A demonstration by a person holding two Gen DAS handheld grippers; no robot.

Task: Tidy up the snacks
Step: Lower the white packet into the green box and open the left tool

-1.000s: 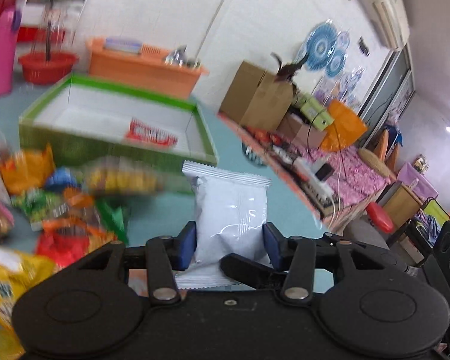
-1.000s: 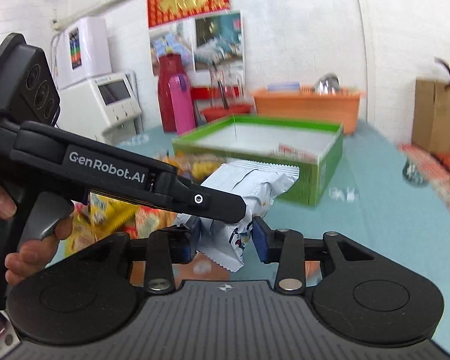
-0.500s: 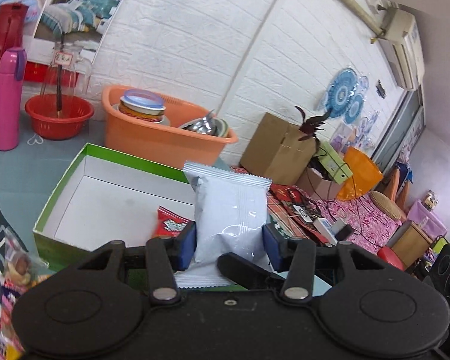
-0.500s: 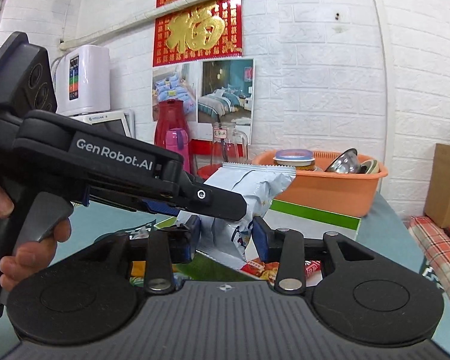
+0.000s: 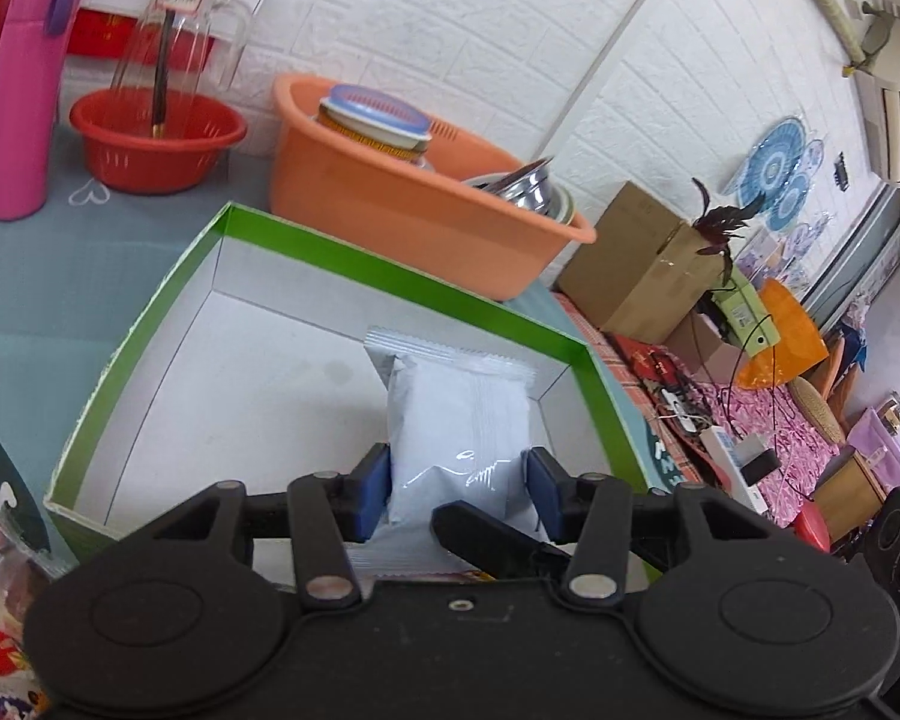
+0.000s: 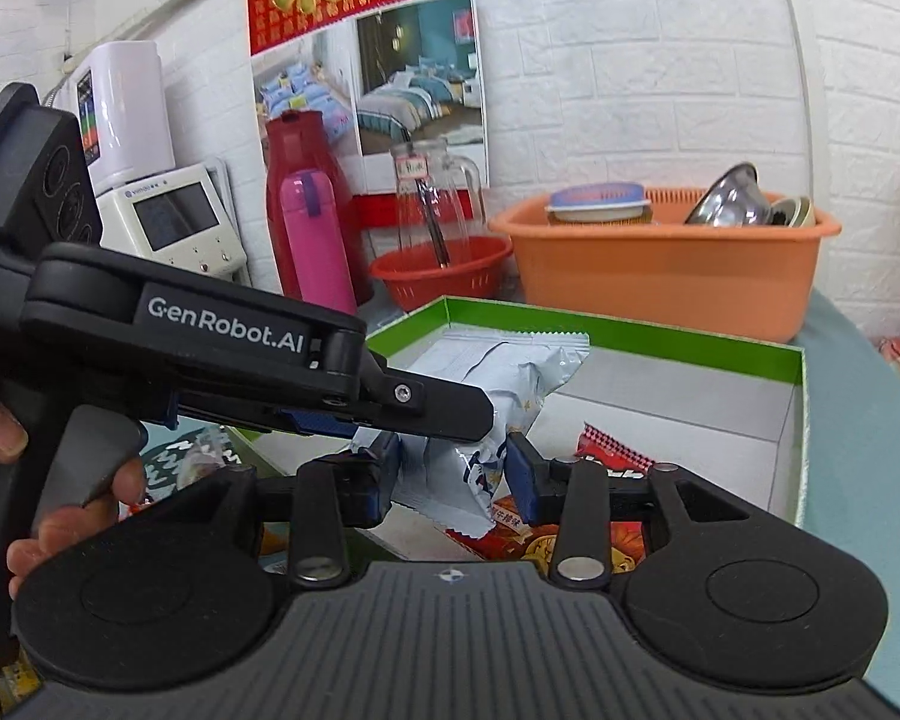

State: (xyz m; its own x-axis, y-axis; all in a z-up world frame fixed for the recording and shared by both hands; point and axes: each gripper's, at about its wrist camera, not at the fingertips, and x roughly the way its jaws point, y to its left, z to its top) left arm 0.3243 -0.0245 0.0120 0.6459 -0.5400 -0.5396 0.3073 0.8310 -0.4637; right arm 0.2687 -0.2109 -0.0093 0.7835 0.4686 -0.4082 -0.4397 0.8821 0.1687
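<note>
The silver snack packet [image 5: 459, 438] is pinched at its lower end and held over the open green-rimmed box [image 5: 150, 324], its long axis running straight out from the left gripper [image 5: 459, 495] toward the far corner of the box. The blue pads are seen pressed into both sides of the packet, so the left jaws are closed on it. The same packet [image 6: 510, 378] is also flanked by the right gripper [image 6: 453, 474], whose pads appear to touch its crumpled lower part; that hold is judged real but lighter. Both grippers are equally near, the left gripper's finger lying just above the right's. Only a lowering and a letting-go appear to be needed, the white floor of the box lying directly below.

From the left wrist, the packet's plain back and the bare floor are shown. From the right wrist, something hidden there is revealed: a red snack packet [image 6: 612, 456] already lying in the box, just beneath the grippers.
</note>
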